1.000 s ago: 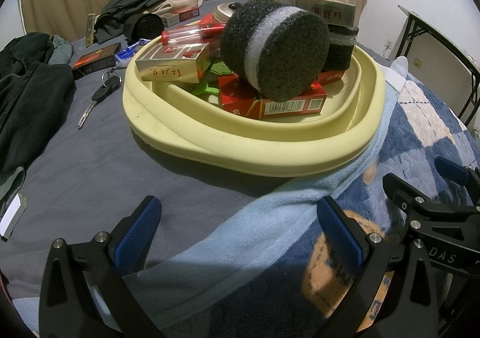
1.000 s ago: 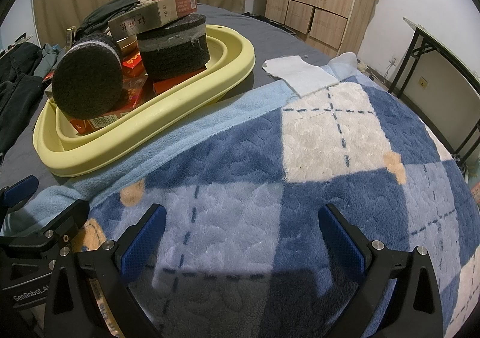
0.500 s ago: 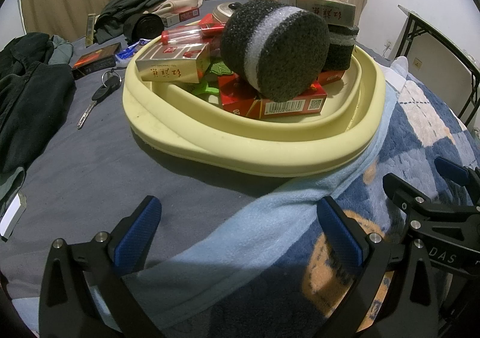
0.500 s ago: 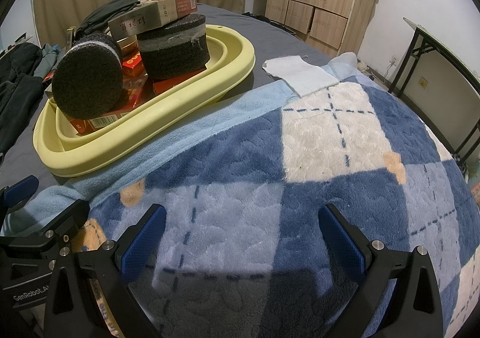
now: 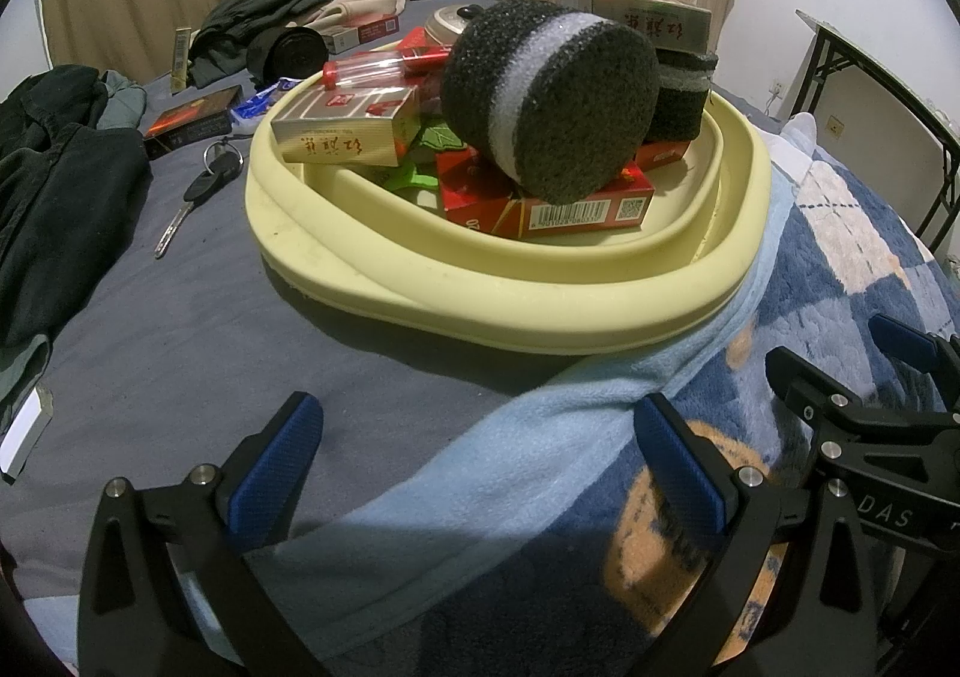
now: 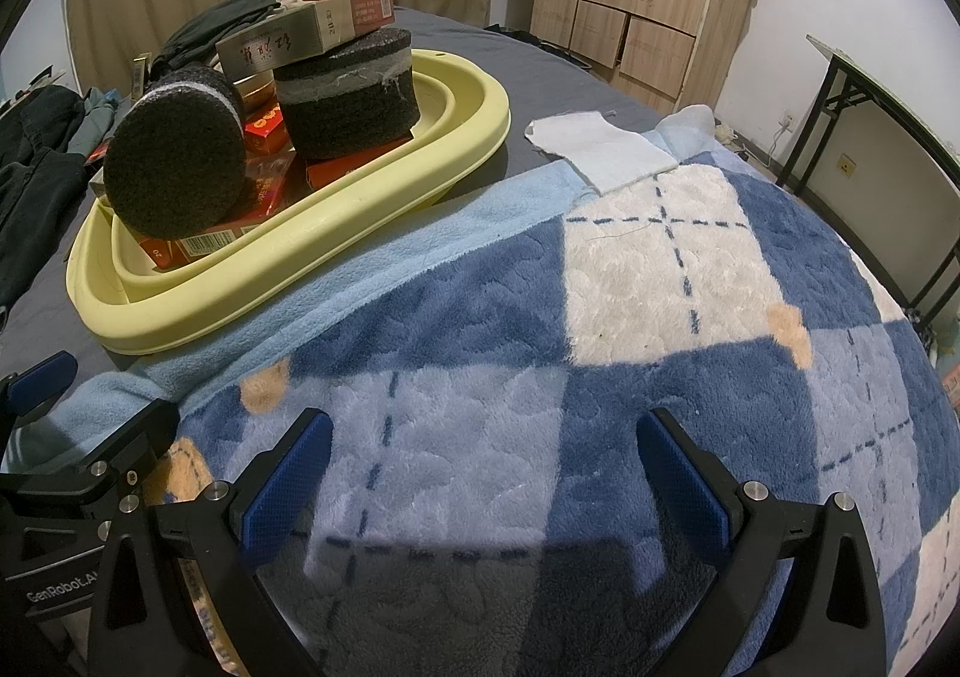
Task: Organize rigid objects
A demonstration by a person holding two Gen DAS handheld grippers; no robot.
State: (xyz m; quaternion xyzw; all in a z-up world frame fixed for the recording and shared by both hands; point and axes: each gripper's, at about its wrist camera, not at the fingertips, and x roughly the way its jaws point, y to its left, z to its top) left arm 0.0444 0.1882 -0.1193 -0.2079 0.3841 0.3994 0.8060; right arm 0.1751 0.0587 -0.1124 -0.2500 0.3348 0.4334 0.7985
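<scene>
We hold the left tool (image 5: 477, 461) low over the bed, its blue pads spread wide with nothing between them, above the seam where the grey sheet (image 5: 198, 329) meets the light blue edge of the blanket (image 5: 540, 437). Our right tool (image 6: 483, 467) is likewise released, fingers apart, hanging over the blue and white checked blanket (image 6: 660, 287); it also shows at the right edge of the left view (image 5: 870, 425).

Ahead of the left tool sits the pale yellow basin (image 5: 540, 305), resting partly on the sheet and partly on the blanket's border. Inside it, a dark round sponge with a white band (image 5: 552, 95) lies on its side on top of a red box with a barcode (image 5: 558, 203). A second dark sponge (image 6: 348, 95) stands flat behind it, carrying a silver box (image 6: 288, 38) on top. Another silver and gold box (image 5: 348, 134) leans on the basin's far left rim, with a clear red-capped tube (image 5: 372, 68) just behind it.

Outside the basin, on the sheet to the left, lie a key on a ring (image 5: 198, 191), a dark red box (image 5: 192, 119) and dark clothing (image 5: 54, 185). A white cloth (image 6: 600, 149) lies on the bed beyond the blanket.
</scene>
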